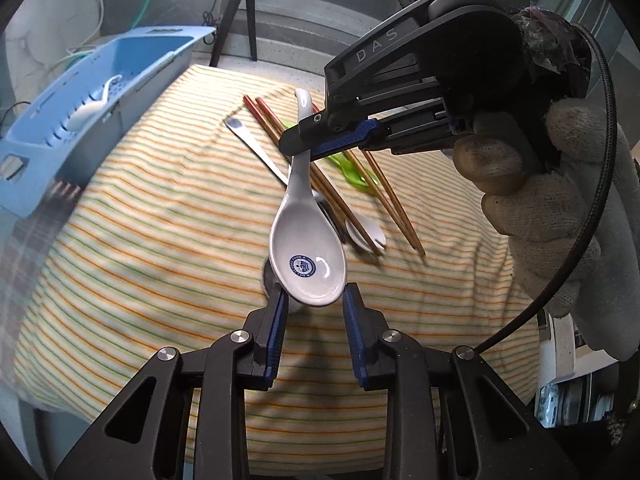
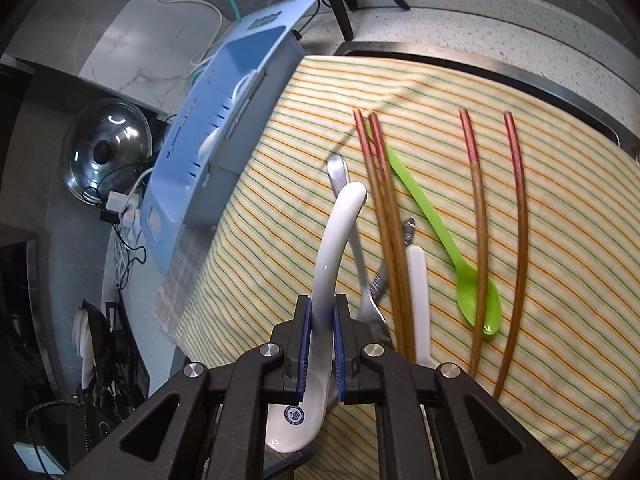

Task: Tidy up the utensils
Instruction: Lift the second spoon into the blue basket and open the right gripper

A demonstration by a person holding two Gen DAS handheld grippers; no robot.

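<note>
Spoon (image 1: 308,248) — blue "FOOD" emblem; right gripper (image 1: 306,148) — "DAS".

Bare striped cloth (image 1: 140,240) lies open left of the utensil pile, up to the blue basket (image 1: 120,64). Chopsticks (image 2: 388,240), fork (image 2: 370,304) and green spoon (image 2: 440,236) crowd the cloth's centre. Two chopsticks (image 2: 500,240) lie apart at right.

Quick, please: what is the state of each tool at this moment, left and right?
Left tool: open, its fingers either side of the white spoon bowl.
Right tool: closed on the white spoon's handle.
</note>
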